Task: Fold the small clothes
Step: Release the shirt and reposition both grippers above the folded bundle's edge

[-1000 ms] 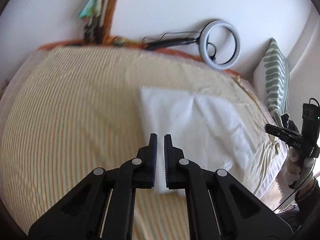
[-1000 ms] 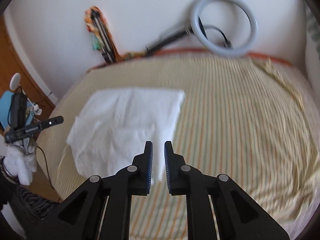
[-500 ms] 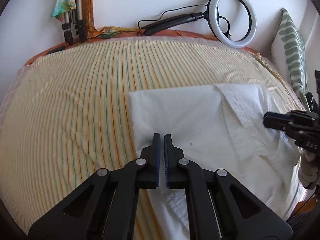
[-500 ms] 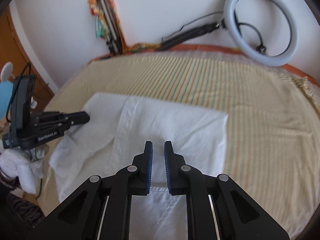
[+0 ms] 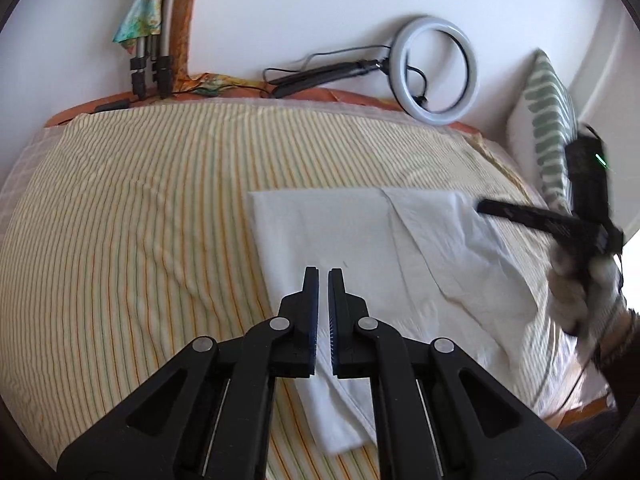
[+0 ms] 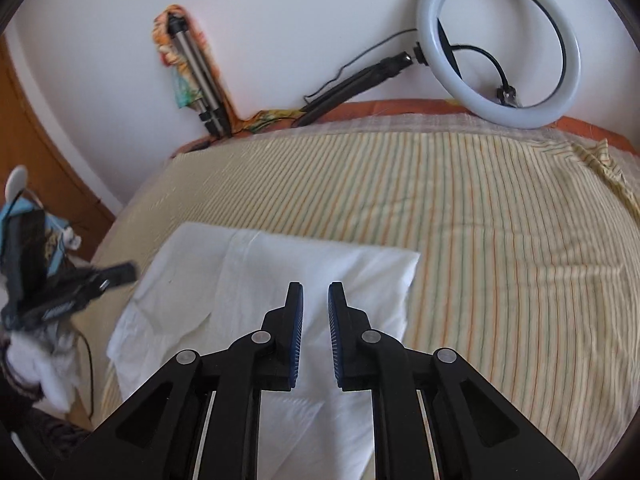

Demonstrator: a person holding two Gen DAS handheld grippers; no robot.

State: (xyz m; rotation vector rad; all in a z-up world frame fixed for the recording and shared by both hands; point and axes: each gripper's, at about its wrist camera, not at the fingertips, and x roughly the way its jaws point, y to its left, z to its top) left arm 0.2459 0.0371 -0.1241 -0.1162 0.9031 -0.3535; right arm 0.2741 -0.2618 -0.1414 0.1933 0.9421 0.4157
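Observation:
A white garment [image 5: 360,240] lies folded flat on the striped bed sheet [image 5: 120,220]; it also shows in the right wrist view [image 6: 280,272]. My left gripper [image 5: 323,276] hovers over the garment's near left part, jaws nearly together with a thin gap and nothing between them. My right gripper [image 6: 315,292] hovers over the garment's right half, jaws slightly apart and empty. The right gripper appears blurred at the right edge of the left wrist view [image 5: 540,220], over the garment's far corner. The left gripper shows blurred at the left of the right wrist view [image 6: 80,284].
A ring light [image 5: 438,70] on a black stand leans on the wall behind the bed. Tripod legs with a colourful cloth [image 5: 150,40] stand at the back left. A green-patterned pillow [image 5: 548,120] sits at the right. The bed's near edge is by the garment.
Both grippers have pulled back and shifted over the garment. The right jaws have opened a little wider. The garment lies as before.

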